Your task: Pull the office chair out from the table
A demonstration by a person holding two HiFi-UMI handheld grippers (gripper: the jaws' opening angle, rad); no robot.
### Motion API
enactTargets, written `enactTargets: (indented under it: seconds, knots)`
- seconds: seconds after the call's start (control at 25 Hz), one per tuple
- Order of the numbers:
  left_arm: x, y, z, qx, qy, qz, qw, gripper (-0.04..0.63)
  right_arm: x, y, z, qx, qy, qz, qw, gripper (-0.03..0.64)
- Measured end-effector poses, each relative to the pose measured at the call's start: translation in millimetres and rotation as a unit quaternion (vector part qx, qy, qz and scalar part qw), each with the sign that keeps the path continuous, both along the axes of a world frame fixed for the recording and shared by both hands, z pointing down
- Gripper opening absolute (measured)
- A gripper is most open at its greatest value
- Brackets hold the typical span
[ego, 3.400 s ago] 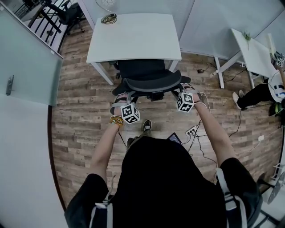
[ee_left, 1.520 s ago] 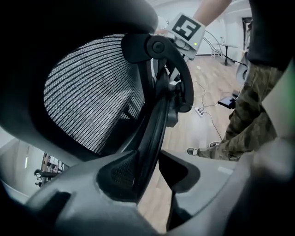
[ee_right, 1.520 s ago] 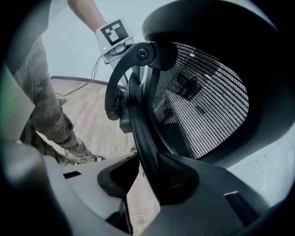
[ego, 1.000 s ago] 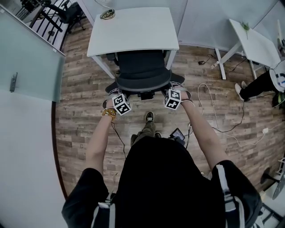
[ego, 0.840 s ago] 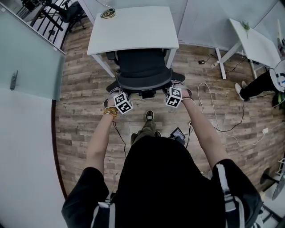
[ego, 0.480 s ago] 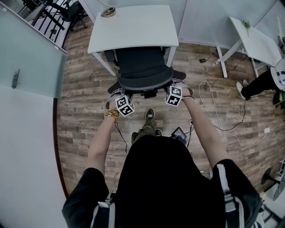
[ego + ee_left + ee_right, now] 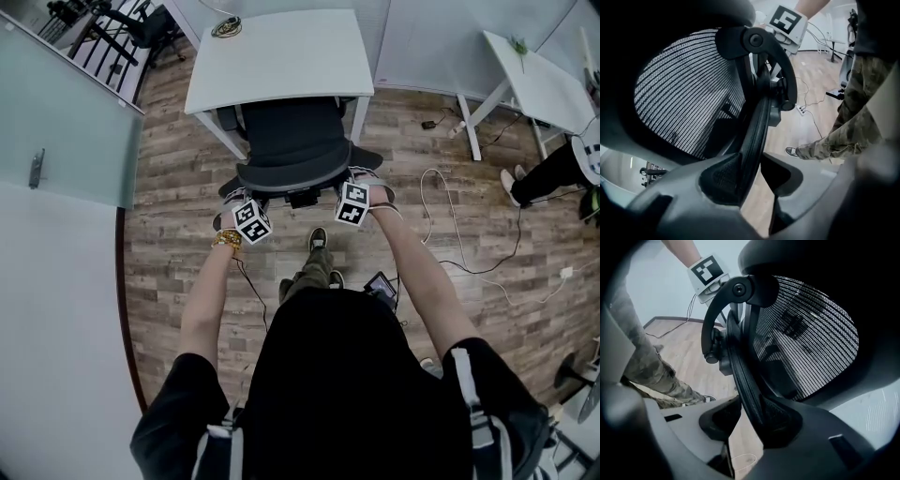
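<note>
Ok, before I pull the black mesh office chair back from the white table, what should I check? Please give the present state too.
1. Hold of left gripper: black plastic backrest rim between the jaws, which have just been closing, but floor shows beside one pad. Not ok.
2. Hold of right gripper: backrest rim between the jaws, gap beside one pad. Not ok.
3. Black seat clear of the white table: its front lies under the table edge. Not ok.
4. Path behind the chair: the person's dark shoe stands close. Not ok.
5. Whether the casters roll free: hidden under the seat. Cannot tell.
</note>
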State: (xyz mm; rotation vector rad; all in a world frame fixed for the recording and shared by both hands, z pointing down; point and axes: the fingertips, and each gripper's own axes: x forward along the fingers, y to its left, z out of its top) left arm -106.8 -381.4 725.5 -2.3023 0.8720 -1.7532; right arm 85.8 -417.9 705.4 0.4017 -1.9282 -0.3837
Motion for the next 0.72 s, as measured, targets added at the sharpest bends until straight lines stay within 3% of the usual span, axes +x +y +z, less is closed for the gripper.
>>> enactTargets:
  seconds: [0.28, 0.72]
  knots:
    - [-25, 5, 3, -0.007, -0.017, -0.011, 0.9998, 0.153, -26, 17, -2, 0.008, -0.019, -0.007, 1.0, 0.118]
    - [-18, 22, 4, -0.005, -0.028, -0.025, 0.9993, 0.15, -19, 29, -2, 0.006, -0.015, -0.013, 1.0, 0.118]
